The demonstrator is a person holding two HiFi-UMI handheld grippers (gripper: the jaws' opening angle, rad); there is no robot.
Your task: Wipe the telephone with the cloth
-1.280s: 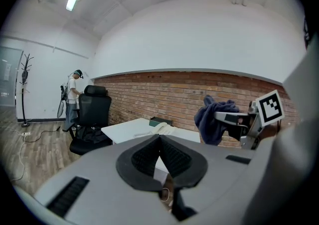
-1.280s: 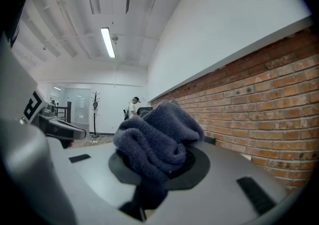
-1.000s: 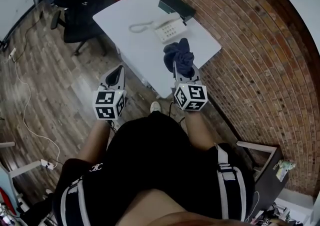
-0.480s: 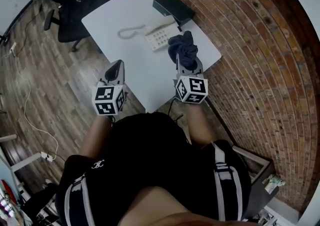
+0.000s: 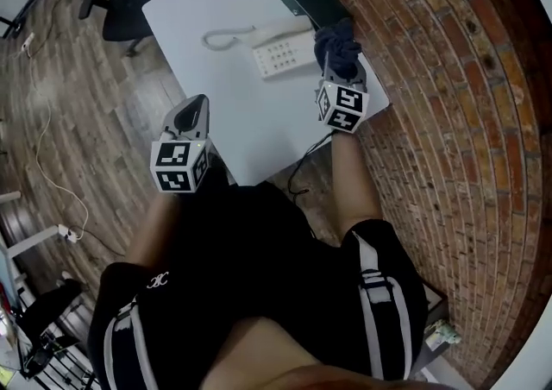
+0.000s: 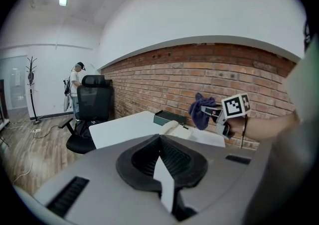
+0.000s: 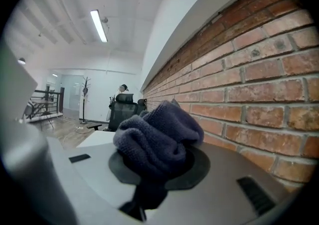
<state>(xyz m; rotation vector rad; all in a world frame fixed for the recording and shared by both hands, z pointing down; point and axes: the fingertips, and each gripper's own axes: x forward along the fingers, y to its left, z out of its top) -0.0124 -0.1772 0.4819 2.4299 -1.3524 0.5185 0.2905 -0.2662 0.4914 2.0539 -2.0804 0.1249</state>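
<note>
Two tools at a white desk [image 5: 233, 121] beside a brick wall [image 5: 431, 60].
Right tool [image 5: 341, 69] clamps the dark cloth [image 5: 338, 43] beside the telephone [image 5: 280, 53]; left tool [image 5: 193, 108], jaws together, empty; wood floor [image 5: 78, 95].

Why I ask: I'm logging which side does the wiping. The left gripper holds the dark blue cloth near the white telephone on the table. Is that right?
Not quite: the right gripper, not the left, holds the dark blue cloth near the white telephone on the table. The right gripper view shows the cloth bunched between its jaws.
</note>
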